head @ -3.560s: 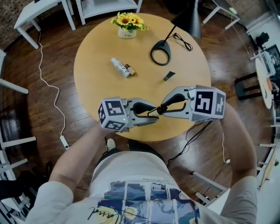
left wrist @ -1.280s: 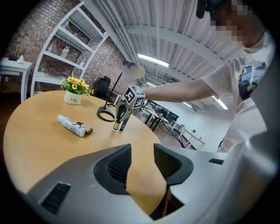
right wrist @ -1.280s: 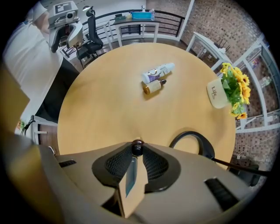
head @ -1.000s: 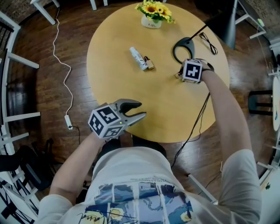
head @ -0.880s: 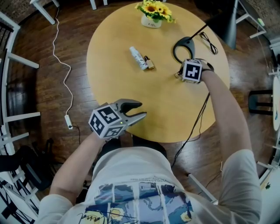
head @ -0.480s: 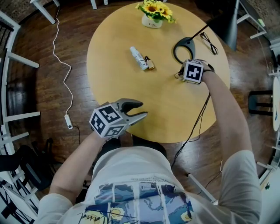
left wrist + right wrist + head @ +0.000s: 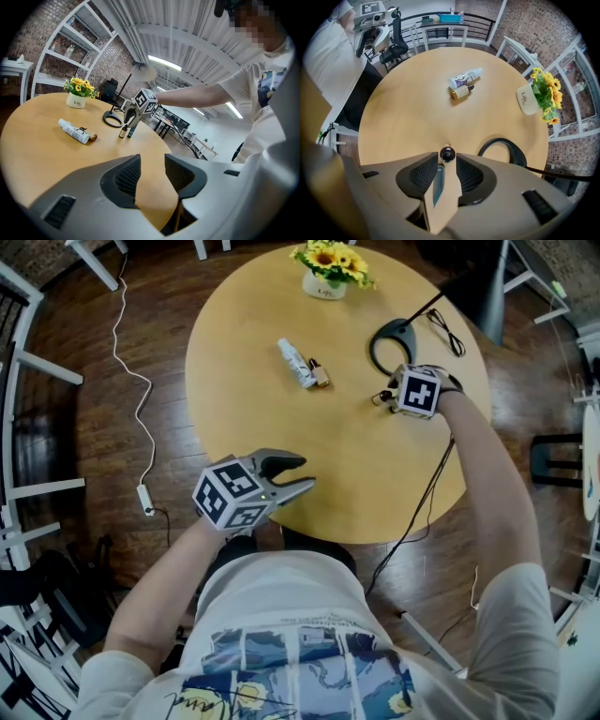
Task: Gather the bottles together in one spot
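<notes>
- The slim teal bottle (image 7: 437, 185) stands on the table between the right gripper's (image 7: 446, 165) jaws, which have just been opening and do not pinch it. A dark-capped bottle (image 7: 447, 153) stands just beside it.
- A crooked lift could catch and topple both bottles.
- The white bottle (image 7: 296, 364) lies well apart. The left gripper (image 7: 152, 164) is slack and empty.

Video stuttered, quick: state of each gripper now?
Left gripper: open, empty.
Right gripper: jaws just opening, slim teal bottle between them, not gripped.
</notes>
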Tool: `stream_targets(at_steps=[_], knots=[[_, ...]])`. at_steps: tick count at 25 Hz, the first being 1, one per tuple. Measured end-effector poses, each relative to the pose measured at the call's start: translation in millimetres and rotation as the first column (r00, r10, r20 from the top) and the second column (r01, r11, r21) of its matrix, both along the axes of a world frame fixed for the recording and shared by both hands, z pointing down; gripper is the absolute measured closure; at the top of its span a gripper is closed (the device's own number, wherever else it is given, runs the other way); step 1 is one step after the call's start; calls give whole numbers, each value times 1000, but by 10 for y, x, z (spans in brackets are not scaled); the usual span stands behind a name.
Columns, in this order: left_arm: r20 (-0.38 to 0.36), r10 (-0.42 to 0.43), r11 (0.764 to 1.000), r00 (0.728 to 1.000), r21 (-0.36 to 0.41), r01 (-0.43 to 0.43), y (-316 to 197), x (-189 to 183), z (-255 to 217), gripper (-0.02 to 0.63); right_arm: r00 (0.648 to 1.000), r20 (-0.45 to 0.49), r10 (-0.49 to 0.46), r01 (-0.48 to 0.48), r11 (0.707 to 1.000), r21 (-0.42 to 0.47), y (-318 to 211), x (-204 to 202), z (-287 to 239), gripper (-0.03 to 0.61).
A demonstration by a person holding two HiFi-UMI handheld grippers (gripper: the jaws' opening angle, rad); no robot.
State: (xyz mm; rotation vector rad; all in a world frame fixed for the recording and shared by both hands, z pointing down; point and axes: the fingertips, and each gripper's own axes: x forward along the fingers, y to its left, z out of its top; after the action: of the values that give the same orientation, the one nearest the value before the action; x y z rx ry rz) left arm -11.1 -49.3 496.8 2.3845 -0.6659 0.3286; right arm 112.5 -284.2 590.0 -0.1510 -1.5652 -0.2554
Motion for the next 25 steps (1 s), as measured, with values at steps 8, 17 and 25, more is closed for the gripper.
stream_targets(at_steps=[8,17,25], knots=[[28,9,999,1000,30,-9,-2,-27,-70,458,989,135,65,-81,989,123,16,23,-655,433],[40,33,999,999,38,-35,138,-104,-162,457,903,380,200,-295,932,210,1006,304,-1473,425],[94,48,998,994,40,-52,408,-294,-298,449,664,644,380,-596,789,150,2611,251,-1816,425]])
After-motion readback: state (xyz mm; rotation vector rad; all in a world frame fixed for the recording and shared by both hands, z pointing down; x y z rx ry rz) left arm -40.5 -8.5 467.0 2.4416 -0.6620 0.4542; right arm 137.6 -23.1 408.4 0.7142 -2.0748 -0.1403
